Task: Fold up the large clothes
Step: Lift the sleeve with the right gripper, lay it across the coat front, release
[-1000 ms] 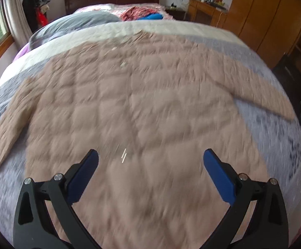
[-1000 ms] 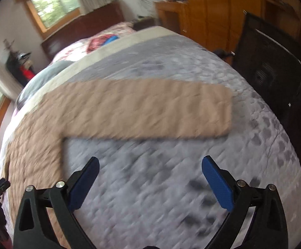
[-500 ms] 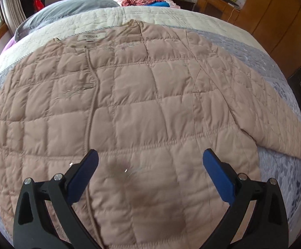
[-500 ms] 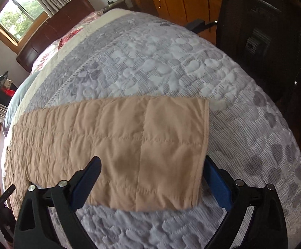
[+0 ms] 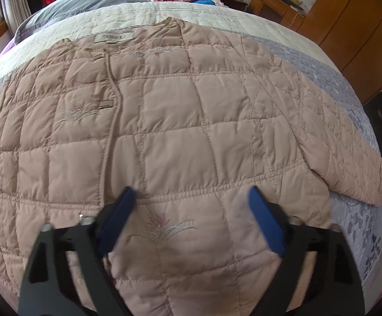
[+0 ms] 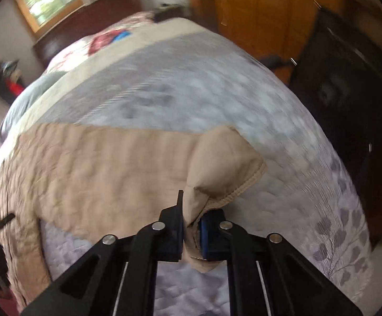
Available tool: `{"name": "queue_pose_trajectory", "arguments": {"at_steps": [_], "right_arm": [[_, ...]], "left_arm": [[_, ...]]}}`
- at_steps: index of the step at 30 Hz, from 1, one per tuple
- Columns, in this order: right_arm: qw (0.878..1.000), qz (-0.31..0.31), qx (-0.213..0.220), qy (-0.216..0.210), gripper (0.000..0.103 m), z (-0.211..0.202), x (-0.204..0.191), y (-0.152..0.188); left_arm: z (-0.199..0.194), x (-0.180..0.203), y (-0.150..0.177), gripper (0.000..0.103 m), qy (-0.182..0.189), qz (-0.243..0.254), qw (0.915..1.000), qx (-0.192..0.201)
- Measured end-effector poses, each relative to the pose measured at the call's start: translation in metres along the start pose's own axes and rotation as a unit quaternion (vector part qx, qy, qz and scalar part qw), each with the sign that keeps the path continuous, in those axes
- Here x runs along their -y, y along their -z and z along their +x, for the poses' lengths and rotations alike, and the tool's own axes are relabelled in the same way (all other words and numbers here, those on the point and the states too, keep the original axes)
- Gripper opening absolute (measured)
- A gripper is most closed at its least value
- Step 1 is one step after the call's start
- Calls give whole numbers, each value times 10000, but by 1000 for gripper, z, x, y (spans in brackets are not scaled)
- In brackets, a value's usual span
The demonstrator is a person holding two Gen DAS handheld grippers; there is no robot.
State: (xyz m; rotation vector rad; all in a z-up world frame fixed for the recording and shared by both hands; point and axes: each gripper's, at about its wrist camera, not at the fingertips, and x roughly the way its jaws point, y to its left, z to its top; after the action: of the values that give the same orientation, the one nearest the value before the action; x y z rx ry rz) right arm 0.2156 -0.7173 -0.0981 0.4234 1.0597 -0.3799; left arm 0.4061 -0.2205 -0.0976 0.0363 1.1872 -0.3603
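Quilted jacket (image 5: 180, 121) on bed (image 6: 217, 84): right claw (image 6: 192, 226) pinched sleeve cuff (image 6: 225, 163) thinly, liable to slip; left claw (image 5: 191, 210), closing, gripped nothing.

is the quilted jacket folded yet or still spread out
Spread out: the quilted jacket lies flat on the bed, front up. Only its sleeve cuff is lifted, pinched in the right tool.

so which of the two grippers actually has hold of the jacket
The right gripper: it is shut on the sleeve cuff. The left gripper hangs open over the jacket.
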Motion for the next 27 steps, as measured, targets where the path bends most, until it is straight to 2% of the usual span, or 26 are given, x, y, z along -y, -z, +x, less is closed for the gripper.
{"name": "queue_pose_trajectory", "arguments": {"at_steps": [2, 6, 9, 13, 17, 21, 24, 27], "right_arm": [[9991, -404, 77, 66, 9, -10, -33, -2], [9959, -875, 164, -177, 9, -24, -91, -7], [9917, -1122, 162, -610, 9, -27, -138, -11], [9826, -1594, 82, -949, 9, -15, -213, -10], [9749, -1951, -64, -1075, 9, 6, -272, -3], [9693, -2066, -289, -1299, 9, 29, -312, 4], [9619, -2134, -513, -1632, 10, 43, -333, 8], [9557, -2165, -675, -1878, 26, 47, -346, 12]], "left_arm": [[-4, -4, -2, 77, 52, -66, 10000, -28], [-14, -11, 1, 77, 88, -33, 10000, 11], [-20, -19, 3, 77, 91, -34, 9999, 53], [-29, -31, 4, 77, 17, -47, 9998, 191], [-35, -46, 1, 77, 63, -139, 9996, 229], [-39, -58, -1, 77, 70, -208, 9994, 279], [-39, -67, 0, 77, 97, -257, 9992, 282], [-39, -72, 2, 77, 132, -318, 9991, 249]]}}
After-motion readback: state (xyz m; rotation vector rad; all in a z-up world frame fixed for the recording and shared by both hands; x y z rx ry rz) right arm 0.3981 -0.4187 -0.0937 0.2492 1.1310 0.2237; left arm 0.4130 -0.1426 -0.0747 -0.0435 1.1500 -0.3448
